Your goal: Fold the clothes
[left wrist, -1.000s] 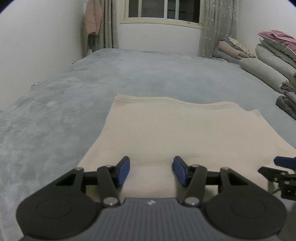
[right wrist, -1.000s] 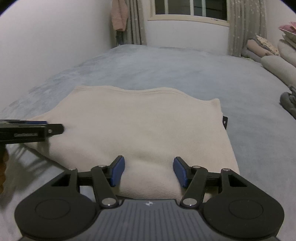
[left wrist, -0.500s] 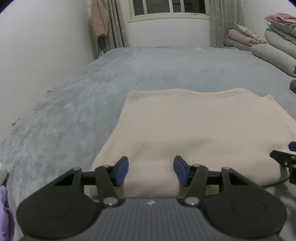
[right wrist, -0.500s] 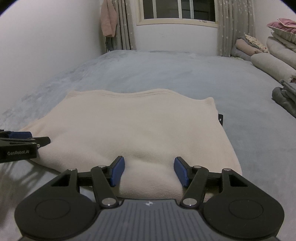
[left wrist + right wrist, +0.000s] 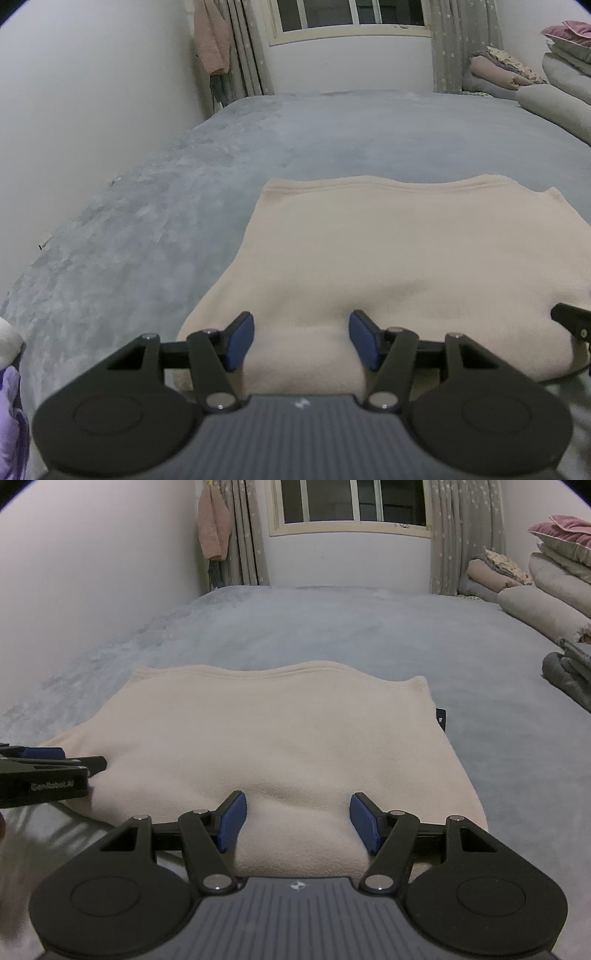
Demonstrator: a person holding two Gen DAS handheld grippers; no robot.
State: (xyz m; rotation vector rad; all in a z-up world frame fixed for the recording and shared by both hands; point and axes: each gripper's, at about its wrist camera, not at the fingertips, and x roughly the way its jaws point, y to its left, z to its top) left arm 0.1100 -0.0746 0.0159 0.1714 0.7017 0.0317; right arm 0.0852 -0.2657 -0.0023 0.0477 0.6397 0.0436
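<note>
A cream fleece garment [image 5: 406, 258] lies folded flat on the grey bed cover [image 5: 184, 206]; in the right wrist view the garment [image 5: 277, 738] has a small black tag at its right edge. My left gripper [image 5: 302, 345] is at the garment's near left edge, jaws apart, with a soft bulge of the fold between the blue pads. My right gripper [image 5: 297, 821] stands the same way over the near right edge. Neither pair of pads visibly squeezes the cloth. Each gripper shows at the edge of the other's view: right gripper [image 5: 570, 321], left gripper [image 5: 55, 771].
Rolled and stacked bedding [image 5: 546, 587] lines the right side, with a pile of grey clothes [image 5: 569, 675] in front of it. A white wall [image 5: 92, 110] runs along the left. A window and curtains stand at the back. Something purple [image 5: 9, 413] sits at the lower left.
Both pairs of jaws have spread a little wider around the garment's near fold. The left view has swung slightly, so more bed shows on its left. The garment lies still.
</note>
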